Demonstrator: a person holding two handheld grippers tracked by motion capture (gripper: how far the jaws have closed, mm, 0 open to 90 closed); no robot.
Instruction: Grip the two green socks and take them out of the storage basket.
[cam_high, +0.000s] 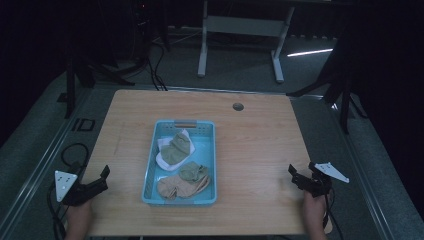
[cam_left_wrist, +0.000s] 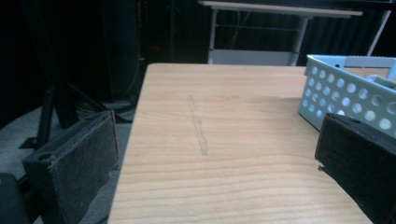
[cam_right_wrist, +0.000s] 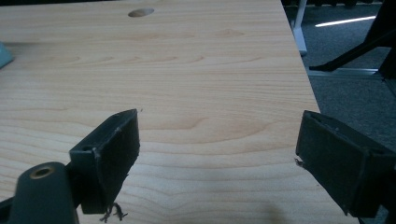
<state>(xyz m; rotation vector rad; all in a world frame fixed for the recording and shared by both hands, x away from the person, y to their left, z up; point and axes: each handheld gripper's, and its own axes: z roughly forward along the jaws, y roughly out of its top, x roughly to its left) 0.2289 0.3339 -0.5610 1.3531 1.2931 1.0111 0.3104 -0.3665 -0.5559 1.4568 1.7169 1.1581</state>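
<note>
high view: both claws, left (cam_high: 103, 178) and right (cam_high: 296, 176), spread, empty. risk: snagging basket (cam_high: 150, 176) rim when reaching socks (cam_high: 183, 180).

A wooden table (cam_high: 260, 150) stands in a dark room. A blue basket (cam_high: 152, 165) with little holes sits on it, near the front. Inside lie socks: a green sock (cam_high: 176, 150) on a white one (cam_high: 164, 159), and tan socks (cam_high: 172, 187) closer to the front. A round hole (cam_high: 238, 106) is in the table's far side. Behind stands a white table frame (cam_high: 240, 30).
</note>
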